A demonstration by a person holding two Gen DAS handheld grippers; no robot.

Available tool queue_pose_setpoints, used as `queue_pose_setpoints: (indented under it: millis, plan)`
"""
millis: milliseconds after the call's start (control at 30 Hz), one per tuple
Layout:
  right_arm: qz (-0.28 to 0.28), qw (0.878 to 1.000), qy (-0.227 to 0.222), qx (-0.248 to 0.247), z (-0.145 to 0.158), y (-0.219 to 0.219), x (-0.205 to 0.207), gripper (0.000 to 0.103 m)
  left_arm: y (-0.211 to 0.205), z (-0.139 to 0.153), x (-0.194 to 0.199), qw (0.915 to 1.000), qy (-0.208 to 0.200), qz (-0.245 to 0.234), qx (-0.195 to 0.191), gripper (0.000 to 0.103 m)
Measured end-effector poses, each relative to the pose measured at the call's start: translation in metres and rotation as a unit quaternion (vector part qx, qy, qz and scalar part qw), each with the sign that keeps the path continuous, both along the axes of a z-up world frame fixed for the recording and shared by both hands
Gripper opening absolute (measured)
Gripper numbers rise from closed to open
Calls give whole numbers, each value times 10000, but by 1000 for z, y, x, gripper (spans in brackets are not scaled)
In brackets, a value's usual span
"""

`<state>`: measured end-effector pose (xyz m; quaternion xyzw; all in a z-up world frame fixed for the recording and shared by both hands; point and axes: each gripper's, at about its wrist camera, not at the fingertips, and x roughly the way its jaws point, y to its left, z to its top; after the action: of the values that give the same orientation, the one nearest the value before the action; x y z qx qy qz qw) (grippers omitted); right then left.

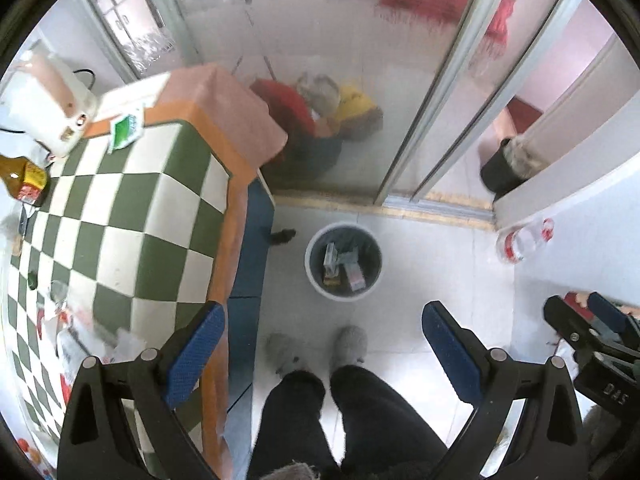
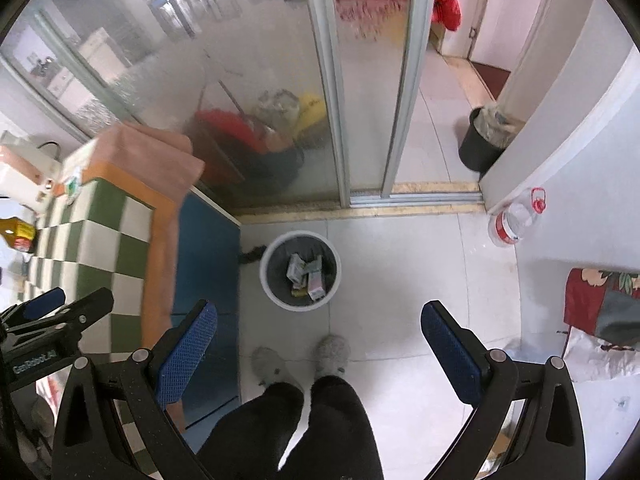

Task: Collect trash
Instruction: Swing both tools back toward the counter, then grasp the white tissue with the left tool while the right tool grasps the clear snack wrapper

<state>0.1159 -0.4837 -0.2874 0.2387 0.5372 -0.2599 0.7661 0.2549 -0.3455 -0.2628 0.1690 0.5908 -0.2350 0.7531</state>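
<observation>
Both grippers held high above the floor, looking down past the person's legs and grey slippers [image 1: 316,348]. Left gripper [image 1: 320,344]: fingers spread wide, nothing between the blue pads. Right gripper [image 2: 318,344]: fingers also spread wide, also empty.

Trash bin [image 1: 343,261] standing on the white tiled floor just ahead of the slippers, close to the blue side of the table [image 1: 120,216], with several small cartons already inside on the dark liner. Seen between the fingers in both views, slightly ahead and well below.

Remaining trash, by judgement: crumpled plastic wrappers and packets [image 1: 84,336] lying on the near part of the checkered tablecloth, just to the left of the left gripper's left finger. Shape loose and flat, no clear long axis to make out; blurred near the frame edge. Small green-and-white packet [image 1: 127,130] farther along the table, near the white appliance [image 1: 48,112]. Empty-looking plastic bottle [image 2: 516,218] lying by the wall on the right, well apart from both grippers, long axis roughly pointing toward the wall.

Left gripper clearly nearer to the wrappers on the table; likely next: swing left and down to them, then carry right to the bin. Right gripper better placed for the bottle.
</observation>
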Motion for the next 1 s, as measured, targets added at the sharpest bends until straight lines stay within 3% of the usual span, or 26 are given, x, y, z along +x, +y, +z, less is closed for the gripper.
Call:
queue_pose_setpoints:
  millis: [267,500,633,767,833,900,1000]
  plan:
    - [276,9991,-212,260,33,33,11,103,37,28,8,9982,1,265,-540,103]
    - [1285,9903,-289,450,44,120,88,103,158,50,47,9889,-477,1331,-451,103]
    - [2205,9729,-34,690,18,203,153,103,263,34,58,9731,-595,2217,170,103]
    - [2991,9499,238,878,-20,291,210,103,368,-1,62,9487,-581,2965,934,103]
    - [3370,9367,444,837,-43,339,238,103,409,-20,63,9419,-395,3176,1018,103]
    - [3606,9278,630,717,-65,372,255,103,434,-35,67,9414,-205,3217,987,103]
    - [3869,9157,909,598,-95,414,277,103,452,-58,75,9492,137,3044,785,103]
